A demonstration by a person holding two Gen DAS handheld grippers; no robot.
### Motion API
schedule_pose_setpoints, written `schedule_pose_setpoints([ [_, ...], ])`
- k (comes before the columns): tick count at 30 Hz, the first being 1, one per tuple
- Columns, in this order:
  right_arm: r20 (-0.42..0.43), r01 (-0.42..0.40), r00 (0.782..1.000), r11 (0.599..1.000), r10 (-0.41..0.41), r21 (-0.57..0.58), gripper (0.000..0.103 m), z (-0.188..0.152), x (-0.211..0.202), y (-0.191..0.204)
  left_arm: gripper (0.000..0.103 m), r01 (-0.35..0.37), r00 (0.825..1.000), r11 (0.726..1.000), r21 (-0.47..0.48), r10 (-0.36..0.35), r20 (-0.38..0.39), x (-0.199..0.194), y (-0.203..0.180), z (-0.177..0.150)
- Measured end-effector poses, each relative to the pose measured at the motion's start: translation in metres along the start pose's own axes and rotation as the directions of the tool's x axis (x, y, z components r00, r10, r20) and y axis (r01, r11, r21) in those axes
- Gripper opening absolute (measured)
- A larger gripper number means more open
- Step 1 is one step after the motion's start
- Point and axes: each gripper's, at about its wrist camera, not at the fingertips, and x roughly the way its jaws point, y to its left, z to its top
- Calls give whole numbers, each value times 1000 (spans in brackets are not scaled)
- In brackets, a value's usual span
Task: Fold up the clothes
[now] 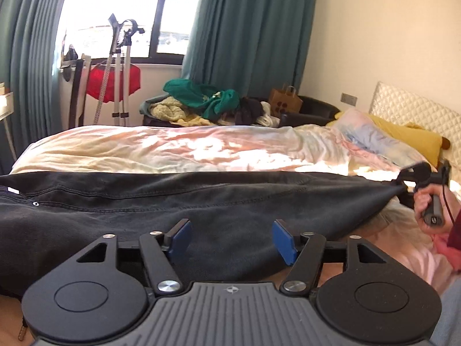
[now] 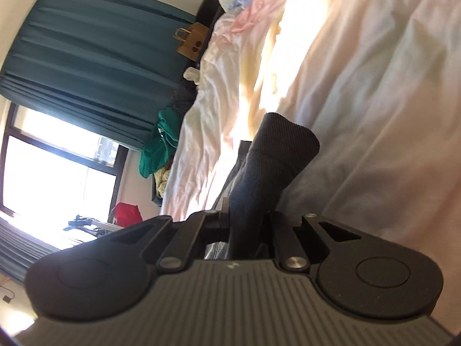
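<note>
Black trousers (image 1: 201, 201) lie stretched across the near edge of the bed, their waist with a metal button (image 1: 36, 204) at the left. My left gripper (image 1: 232, 239) hovers just above the cloth, open, its blue pads (image 1: 178, 239) wide apart with nothing pinched between them. At the far right, a hand holds my right gripper (image 1: 403, 183), which pulls the trouser end taut. In the right wrist view, that gripper (image 2: 245, 222) is shut on a bunched dark ribbed end of the trousers (image 2: 276, 155), which sticks up past the jaws and hides the fingertips.
The bed's pastel duvet (image 1: 173, 150) spreads behind the trousers. A pillow (image 1: 374, 141) and a yellow cushion (image 1: 409, 138) rest by the quilted headboard (image 1: 417, 109). Beyond the bed sit a pile of clothes (image 1: 207, 101), a paper bag (image 1: 285, 101) and a stand with red cloth (image 1: 115, 80).
</note>
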Motion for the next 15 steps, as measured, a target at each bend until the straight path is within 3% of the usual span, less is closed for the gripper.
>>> schedule_pose_setpoints([
  [4,-9,18,1000,1000,-18,2,9,-3,3,-7,84,-160,986,986,-40,158,-53,31,4,18],
  [7,-9,19,1000,999,-19,-29,9,-4,4,-6,84,-215,973,975,-52,209,-101,67,10,28],
  [9,-12,17,1000,999,-17,-48,9,-4,3,-6,84,-284,952,959,-9,281,-122,92,15,30],
  [12,-12,10,1000,997,-10,-75,9,-5,-1,-5,84,-345,912,938,12,338,-234,124,27,21],
  [15,-9,15,1000,995,-16,-100,9,-6,-2,-3,85,-353,898,933,66,358,-257,132,26,5],
])
